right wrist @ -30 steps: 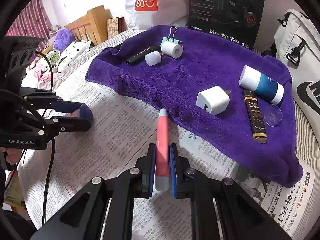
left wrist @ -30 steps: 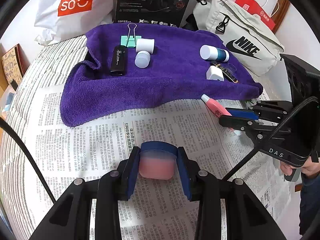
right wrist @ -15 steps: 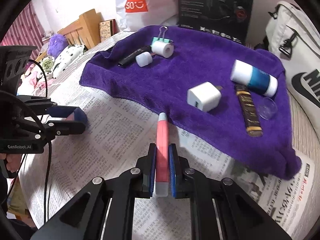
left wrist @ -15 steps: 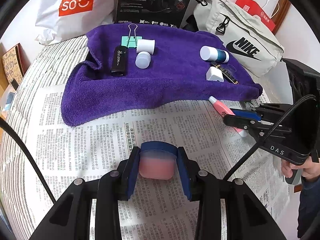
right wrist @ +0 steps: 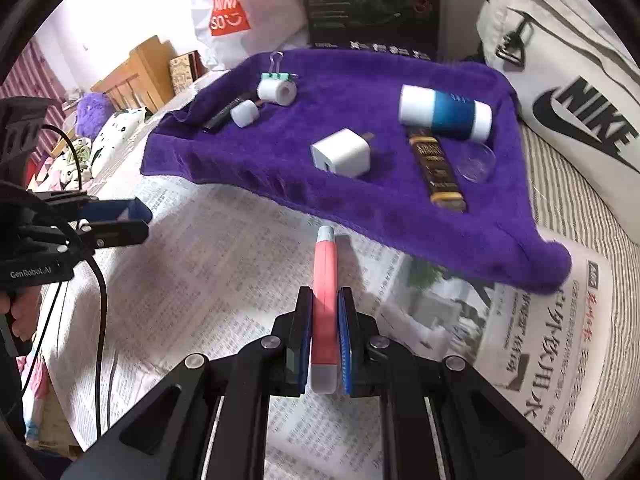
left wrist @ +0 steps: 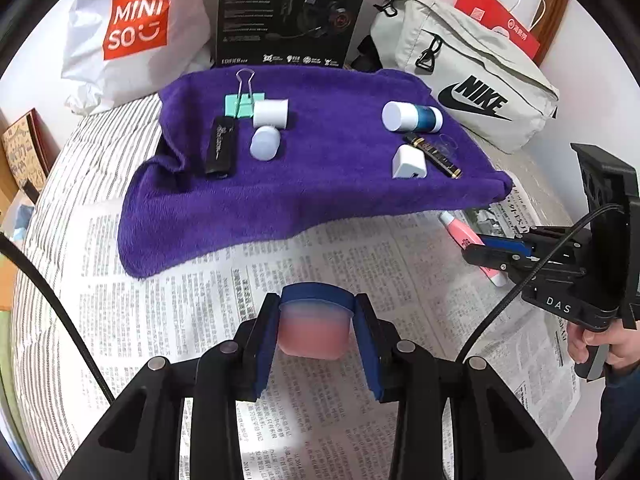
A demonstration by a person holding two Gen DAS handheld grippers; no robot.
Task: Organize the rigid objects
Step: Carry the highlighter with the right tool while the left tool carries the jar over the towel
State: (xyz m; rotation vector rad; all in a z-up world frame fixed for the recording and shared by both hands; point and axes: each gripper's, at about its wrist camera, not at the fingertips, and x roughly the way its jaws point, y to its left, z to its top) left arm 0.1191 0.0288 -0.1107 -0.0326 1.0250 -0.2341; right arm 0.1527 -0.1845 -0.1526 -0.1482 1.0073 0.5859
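Note:
My left gripper [left wrist: 316, 320] is shut on a pink jar with a blue lid [left wrist: 314, 326], held over the newspaper [left wrist: 200, 320]. My right gripper [right wrist: 324, 328] is shut on a pink pen-like tube [right wrist: 325, 280], its tip near the front edge of the purple towel [right wrist: 360, 80]; the tube also shows in the left wrist view [left wrist: 464, 236]. On the towel lie a white charger [right wrist: 341, 153], a white-and-blue bottle [right wrist: 444, 114], a dark gold-banded tube [right wrist: 436, 168], a clear cap [right wrist: 476, 160], two white cylinders [right wrist: 277, 91], a black stick [left wrist: 221, 146] and a green binder clip [left wrist: 239, 104].
A Nike bag [left wrist: 472, 76], a black headset box [left wrist: 292, 8], a Miniso bag [left wrist: 132, 32] and a red bag [left wrist: 500, 20] line the back wall. The striped bedding [left wrist: 52, 184] surrounds the newspaper. Wooden furniture [right wrist: 132, 68] stands at far left.
My right gripper has moved right along the towel's front edge with the pink tube. My left gripper has stayed put with the jar.

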